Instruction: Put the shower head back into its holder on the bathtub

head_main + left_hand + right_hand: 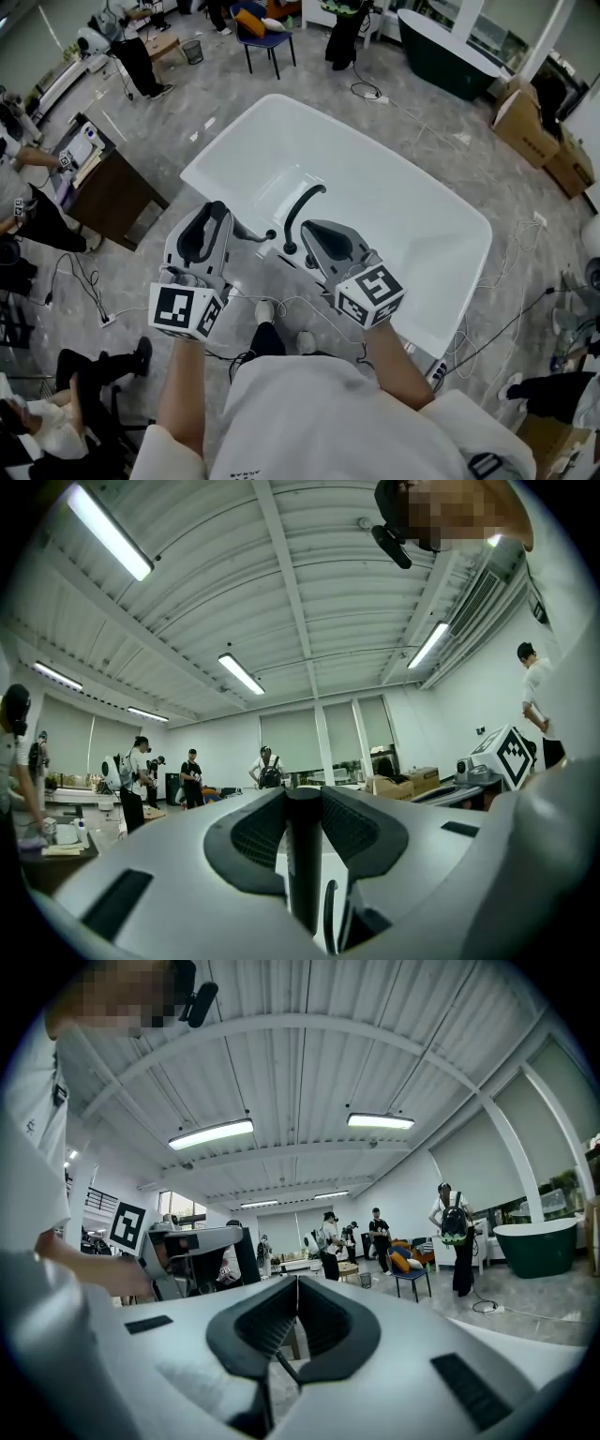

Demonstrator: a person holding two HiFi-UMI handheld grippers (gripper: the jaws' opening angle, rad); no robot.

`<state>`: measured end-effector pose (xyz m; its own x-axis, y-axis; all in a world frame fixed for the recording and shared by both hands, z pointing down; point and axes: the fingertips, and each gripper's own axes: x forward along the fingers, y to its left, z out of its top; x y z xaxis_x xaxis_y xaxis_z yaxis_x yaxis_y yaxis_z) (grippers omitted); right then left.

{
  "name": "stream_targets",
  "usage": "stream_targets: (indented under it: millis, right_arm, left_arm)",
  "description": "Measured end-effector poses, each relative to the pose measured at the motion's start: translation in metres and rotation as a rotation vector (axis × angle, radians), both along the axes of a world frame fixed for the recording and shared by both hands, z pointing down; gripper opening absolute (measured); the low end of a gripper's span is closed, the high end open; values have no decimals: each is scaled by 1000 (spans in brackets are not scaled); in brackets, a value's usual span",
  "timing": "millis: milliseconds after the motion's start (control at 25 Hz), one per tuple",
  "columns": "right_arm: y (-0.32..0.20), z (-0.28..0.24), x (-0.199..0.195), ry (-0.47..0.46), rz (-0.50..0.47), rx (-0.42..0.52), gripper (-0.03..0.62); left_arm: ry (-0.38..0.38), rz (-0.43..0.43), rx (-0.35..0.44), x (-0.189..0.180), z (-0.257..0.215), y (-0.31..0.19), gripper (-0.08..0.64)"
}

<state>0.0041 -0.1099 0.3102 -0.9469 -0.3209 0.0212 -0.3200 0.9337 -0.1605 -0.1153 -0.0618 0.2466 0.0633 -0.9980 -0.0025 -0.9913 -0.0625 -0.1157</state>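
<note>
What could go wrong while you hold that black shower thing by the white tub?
The left gripper pinches the round black shower handle, which might slip out and knock the white bathtub. Cables lie on the floor beside the tub, so a sideways step could catch one.

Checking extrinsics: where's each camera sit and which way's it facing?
Head view: on the head, steeply down at white bathtub; forearms, left hand-held gripper, right hand-held gripper show.
Left gripper view: rides that hand-held gripper, level across room; own jaws on black shower head.
Right gripper view: likewise level; own jaws together.
Shared: dark green tub in head and right gripper views.
</note>
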Motion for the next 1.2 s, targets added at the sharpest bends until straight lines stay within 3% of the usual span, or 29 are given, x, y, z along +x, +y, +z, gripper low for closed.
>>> stream_targets:
  millis: [520, 1200]
  right_arm:
    - [-32, 11, -32, 31, 70, -6, 17]
    - [-80, 48, -87, 122, 167, -70, 17]
  left_arm:
    - [24, 83, -15, -31, 14, -38, 124]
    - [91, 234, -135, -77, 80, -102, 124]
